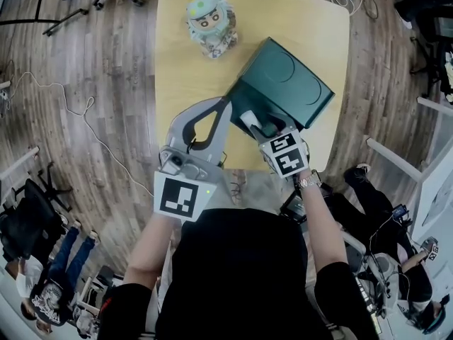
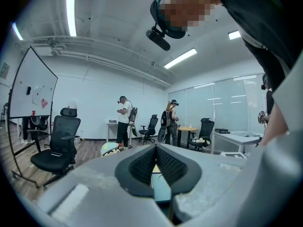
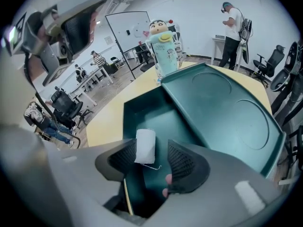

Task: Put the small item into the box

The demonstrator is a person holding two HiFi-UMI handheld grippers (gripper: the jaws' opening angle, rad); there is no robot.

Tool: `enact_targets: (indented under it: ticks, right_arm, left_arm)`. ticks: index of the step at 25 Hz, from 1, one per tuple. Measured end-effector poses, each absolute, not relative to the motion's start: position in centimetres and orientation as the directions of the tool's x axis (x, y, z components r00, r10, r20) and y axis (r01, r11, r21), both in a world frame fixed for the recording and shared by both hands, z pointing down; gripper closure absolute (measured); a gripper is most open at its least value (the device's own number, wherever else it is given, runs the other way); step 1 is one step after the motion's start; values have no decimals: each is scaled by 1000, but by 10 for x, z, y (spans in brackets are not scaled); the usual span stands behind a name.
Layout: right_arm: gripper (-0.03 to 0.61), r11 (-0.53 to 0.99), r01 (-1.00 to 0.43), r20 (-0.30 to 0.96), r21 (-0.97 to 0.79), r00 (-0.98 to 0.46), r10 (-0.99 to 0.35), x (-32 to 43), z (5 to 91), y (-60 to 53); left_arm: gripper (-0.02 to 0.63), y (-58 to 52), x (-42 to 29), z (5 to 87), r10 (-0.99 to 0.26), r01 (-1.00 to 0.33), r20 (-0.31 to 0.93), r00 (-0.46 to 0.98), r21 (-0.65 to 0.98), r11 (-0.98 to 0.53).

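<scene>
A dark green box (image 1: 249, 99) stands on the yellow table (image 1: 182, 69), its lid (image 1: 290, 82) folded back to the right. My right gripper (image 1: 259, 125) hangs over the box's inside (image 3: 158, 115), jaws wide apart. A small white roll (image 3: 145, 145) sits between them, against the left pad, with a clear gap to the right pad. My left gripper (image 1: 226, 103) lies nearly level with its tips together at the box's near-left corner; I cannot tell whether they pinch the wall. In the left gripper view the pads (image 2: 142, 163) meet at the tip.
A cartoon doll (image 1: 209, 21) stands at the table's far left, also seen beyond the box as the doll (image 3: 163, 46). Office chairs (image 2: 57, 143), a whiteboard (image 2: 31, 86) and standing people (image 2: 124, 119) ring the room. A cable (image 1: 78, 112) trails on the wood floor left of the table.
</scene>
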State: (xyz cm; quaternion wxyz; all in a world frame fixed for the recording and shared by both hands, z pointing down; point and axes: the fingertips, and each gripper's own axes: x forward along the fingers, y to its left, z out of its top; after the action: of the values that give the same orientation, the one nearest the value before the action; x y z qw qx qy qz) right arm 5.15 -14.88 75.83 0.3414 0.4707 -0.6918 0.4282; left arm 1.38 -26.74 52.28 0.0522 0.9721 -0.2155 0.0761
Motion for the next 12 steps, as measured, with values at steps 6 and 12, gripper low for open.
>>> enact_targets:
  ticks: [6,12]
  right_arm:
    - [413,178,-954,858,-243,-297,-420,64,741,-147]
    - [483,156,-966,850,-204,-254,-462,77,729,-139]
  left_arm:
    - [612,-255,19,509,-409,-422,157,899,59,-905]
    - [612,-237,22,503,-398,-410,164,902,41,-911]
